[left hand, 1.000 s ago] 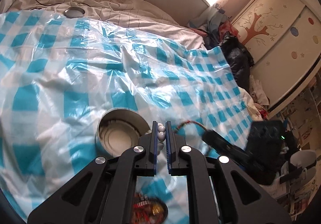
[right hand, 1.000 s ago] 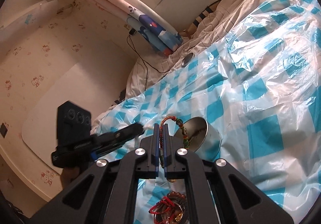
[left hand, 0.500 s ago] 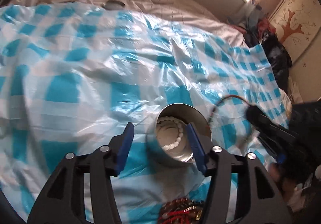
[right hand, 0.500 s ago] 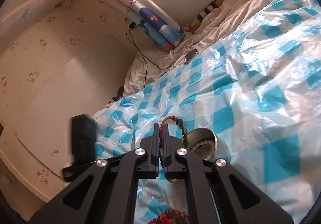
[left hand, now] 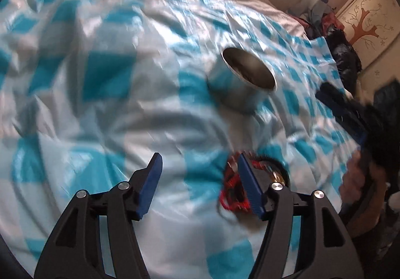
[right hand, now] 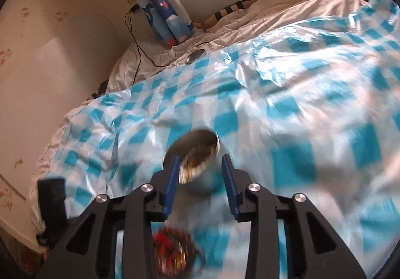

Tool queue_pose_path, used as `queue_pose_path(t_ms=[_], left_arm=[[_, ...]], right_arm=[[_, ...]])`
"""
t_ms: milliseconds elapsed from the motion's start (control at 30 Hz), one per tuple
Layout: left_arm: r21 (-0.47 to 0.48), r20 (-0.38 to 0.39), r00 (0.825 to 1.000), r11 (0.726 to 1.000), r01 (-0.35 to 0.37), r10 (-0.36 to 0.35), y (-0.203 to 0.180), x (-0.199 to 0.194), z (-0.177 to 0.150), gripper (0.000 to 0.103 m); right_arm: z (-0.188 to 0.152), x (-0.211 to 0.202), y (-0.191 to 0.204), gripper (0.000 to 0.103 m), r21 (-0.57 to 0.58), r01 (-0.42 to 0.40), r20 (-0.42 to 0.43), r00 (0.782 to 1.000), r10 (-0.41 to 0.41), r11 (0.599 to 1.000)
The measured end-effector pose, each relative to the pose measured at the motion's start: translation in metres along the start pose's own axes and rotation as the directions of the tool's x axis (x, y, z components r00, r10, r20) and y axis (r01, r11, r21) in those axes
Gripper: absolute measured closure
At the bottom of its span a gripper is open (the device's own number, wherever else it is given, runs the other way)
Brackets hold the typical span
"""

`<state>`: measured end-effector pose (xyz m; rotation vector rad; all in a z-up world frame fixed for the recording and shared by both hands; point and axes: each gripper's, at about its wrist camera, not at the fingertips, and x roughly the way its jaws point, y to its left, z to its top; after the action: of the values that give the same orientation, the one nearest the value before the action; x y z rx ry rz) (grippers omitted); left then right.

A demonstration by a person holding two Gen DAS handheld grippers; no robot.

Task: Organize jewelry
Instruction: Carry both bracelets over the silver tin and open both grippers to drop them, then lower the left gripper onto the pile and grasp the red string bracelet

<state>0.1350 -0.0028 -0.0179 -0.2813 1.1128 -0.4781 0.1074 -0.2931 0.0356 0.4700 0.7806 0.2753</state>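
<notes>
A round metal tin (left hand: 247,74) lies on the blue-checked plastic sheet (left hand: 105,74). Below it in the left wrist view is a heap of jewelry (left hand: 233,194) with red cords and beads. My left gripper (left hand: 200,174) hangs low over the sheet, its jaws opening with nothing between them; the heap touches the inside of its right finger (left hand: 250,186). In the right wrist view the tin (right hand: 197,154) holds blurred beads. My right gripper (right hand: 201,174) is just in front of the tin, its jaws opening and clear of it. The jewelry heap (right hand: 175,254) lies under it.
A flat round lid (right hand: 195,56) rests on the white bedsheet at the far edge of the plastic. A cable (right hand: 135,36) runs down the wall to the bed. Clothes and dark bags (left hand: 345,61) pile up beside a cupboard on the right.
My left gripper let the white bead strand drop into the tin, opened wide and sank toward the jewelry heap. My right gripper opened and no longer holds the coloured bead bracelet.
</notes>
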Motion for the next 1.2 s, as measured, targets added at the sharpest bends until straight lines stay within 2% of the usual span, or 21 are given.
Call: queue_pose_path(t_ms=[67, 167, 233, 300, 433, 600, 733, 867, 933, 967, 1200], left_arm=[[0.012, -0.027, 0.999, 1.0, 0.027, -0.027, -0.005, 0.007, -0.002, 0.043], [0.047, -0.046, 0.999, 0.999, 0.01, -0.008, -0.015, 0.015, -0.009, 0.043], [0.062, -0.028, 1.0, 0.998, -0.006, 0.008, -0.019, 0.014, -0.01, 0.043], [0.059, -0.016, 1.0, 0.998, 0.006, -0.005, -0.019, 0.014, -0.008, 0.043], [0.142, -0.064, 0.997, 0.989, -0.04, 0.049, -0.028, 0.017, -0.01, 0.043], [0.227, -0.102, 0.989, 0.971, -0.079, 0.104, -0.036, 0.019, -0.019, 0.043], [0.261, -0.118, 0.99, 0.964, -0.045, 0.078, -0.037, 0.011, -0.022, 0.043], [0.214, -0.138, 0.99, 0.976, 0.031, -0.001, -0.035, 0.012, -0.02, 0.044], [0.185, -0.153, 0.987, 0.98, 0.073, -0.045, -0.033, 0.012, -0.019, 0.061], [0.179, -0.167, 0.984, 0.98, 0.087, -0.057, -0.031, 0.013, -0.018, 0.076], [0.143, -0.16, 0.979, 0.979, 0.148, -0.124, -0.025, 0.006, -0.015, 0.098]], right_arm=[[-0.02, -0.012, -0.008, 0.062, 0.045, 0.011, -0.029, 1.0, -0.01, 0.999], [-0.031, -0.016, -0.016, 0.06, 0.12, -0.043, -0.046, 0.998, 0.049, 0.992], [-0.031, -0.011, -0.014, 0.06, 0.118, -0.047, -0.051, 0.997, 0.053, 0.992], [-0.032, -0.004, -0.01, 0.06, 0.111, -0.05, -0.067, 0.996, 0.058, 0.993], [-0.034, 0.009, 0.002, 0.06, 0.073, -0.053, -0.104, 0.993, 0.06, 0.996], [-0.033, 0.013, 0.0, 0.058, 0.08, -0.056, -0.102, 0.993, 0.064, 0.995], [-0.031, 0.014, -0.004, 0.057, 0.103, -0.074, -0.103, 0.991, 0.084, 0.992], [-0.031, 0.018, -0.001, 0.056, 0.093, -0.083, -0.112, 0.989, 0.094, 0.992], [-0.031, 0.02, -0.001, 0.055, 0.091, -0.084, -0.117, 0.989, 0.094, 0.992], [-0.031, 0.02, 0.0, 0.055, 0.091, -0.085, -0.117, 0.989, 0.095, 0.992], [-0.031, 0.021, 0.001, 0.052, 0.092, -0.085, -0.112, 0.989, 0.095, 0.992]])
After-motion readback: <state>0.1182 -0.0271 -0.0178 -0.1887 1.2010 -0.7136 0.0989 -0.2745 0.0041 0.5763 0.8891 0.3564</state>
